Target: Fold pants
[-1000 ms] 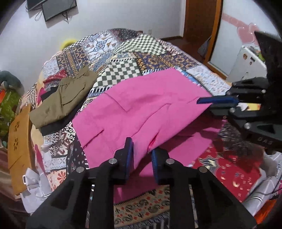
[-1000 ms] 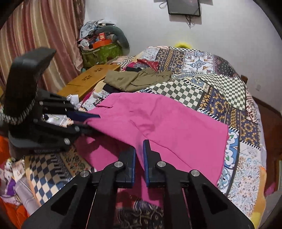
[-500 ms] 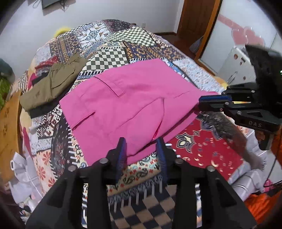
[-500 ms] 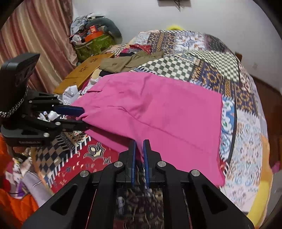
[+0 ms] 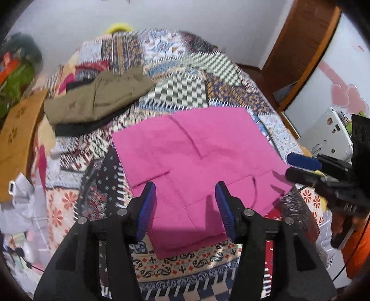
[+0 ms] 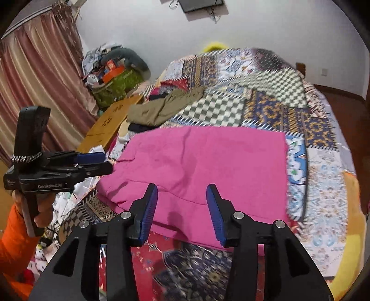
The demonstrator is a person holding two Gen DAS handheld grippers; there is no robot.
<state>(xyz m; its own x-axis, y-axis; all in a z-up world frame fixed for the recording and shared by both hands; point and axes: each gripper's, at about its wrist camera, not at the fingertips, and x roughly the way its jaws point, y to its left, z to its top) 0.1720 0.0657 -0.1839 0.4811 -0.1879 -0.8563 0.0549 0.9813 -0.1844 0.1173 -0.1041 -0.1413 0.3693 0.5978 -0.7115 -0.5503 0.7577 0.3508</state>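
Okay, left wrist view first: left gripper (image 5: 186, 196) spread wide, blue pads (image 5: 145, 208) apart with nothing between them, hovering over the near edge of the pink pants (image 5: 196, 157). Pants lie flat on the patchwork quilt (image 5: 180, 90), folded into a rough rectangle, layered edges stepping down toward the camera, a pocket seam showing near the middle. Olive-green folded garment (image 5: 97, 101) sits further back-left on the quilt, on top of something dark, well apart from the pink pants. Wooden board (image 5: 18, 132) at far left, off the bed edge. Right gripper (image 5: 303, 165) enters from the right, tips just beside the pants' right corner, fingers apart, holding nothing. Wooden door (image 5: 298, 46) back right. Some motion blur on the quilt.

Right wrist view: right gripper (image 6: 182, 201) released, blue pads (image 6: 217, 215) wide apart and empty, above the near edge of the pink pants (image 6: 208, 162). Pants spread flat across the patchwork quilt (image 6: 277, 104), near hem over the red patterned patch. Left gripper (image 6: 99, 162) at left, held by a hand (image 6: 44, 210) in an orange sleeve, tips near the pants' left corner, fingers apart. Olive-green garment (image 6: 161, 106) behind, near the wooden board (image 6: 108, 122). Striped curtain (image 6: 34, 69) far left, wall monitor (image 6: 201, 4) at top.
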